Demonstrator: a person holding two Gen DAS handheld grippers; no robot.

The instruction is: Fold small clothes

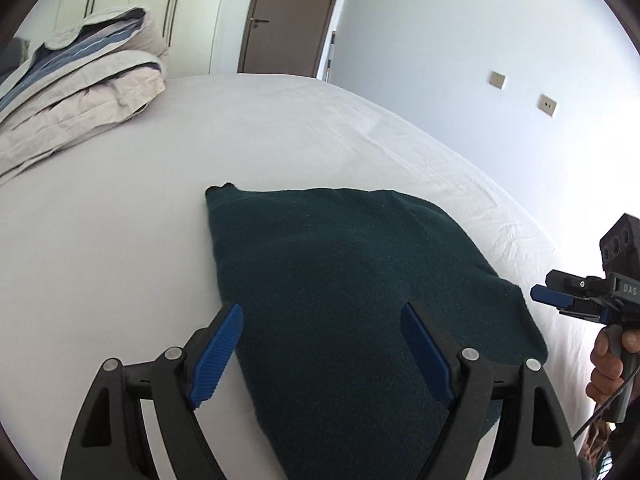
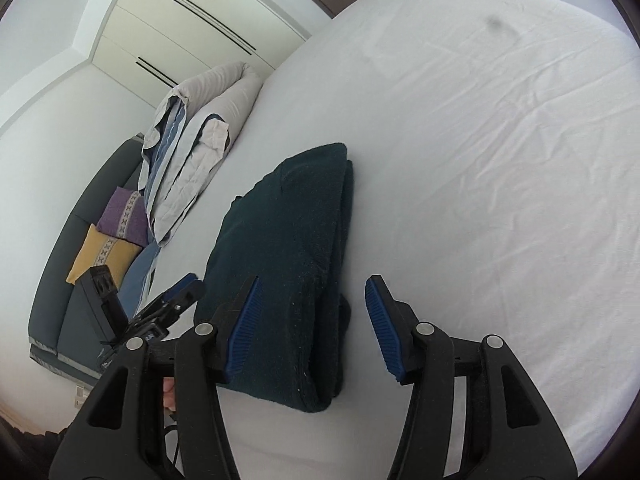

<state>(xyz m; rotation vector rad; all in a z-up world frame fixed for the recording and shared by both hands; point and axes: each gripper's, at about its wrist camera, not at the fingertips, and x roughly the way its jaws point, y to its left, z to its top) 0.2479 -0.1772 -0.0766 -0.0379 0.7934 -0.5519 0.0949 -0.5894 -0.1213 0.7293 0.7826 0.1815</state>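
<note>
Left hand-held gripper (image 1: 322, 354) wide open, nothing held, poised over the near edge of the folded dark green garment (image 1: 352, 300) on the bed (image 1: 120, 240). Right hand-held gripper (image 2: 314, 326) also wide open and empty, straddling the garment's near corner.

Right view only: stacked fold layers along the garment's 3 o'clock edge, plus sofa (image 2: 64, 280) with cushions (image 2: 112, 240) at 9. Left view only: door (image 1: 292, 16) at 12, wall sockets (image 1: 520, 92) at 2.

Folded duvet (image 1: 72, 92) at 10, well apart. Open sheet from 12 to 3.
</note>
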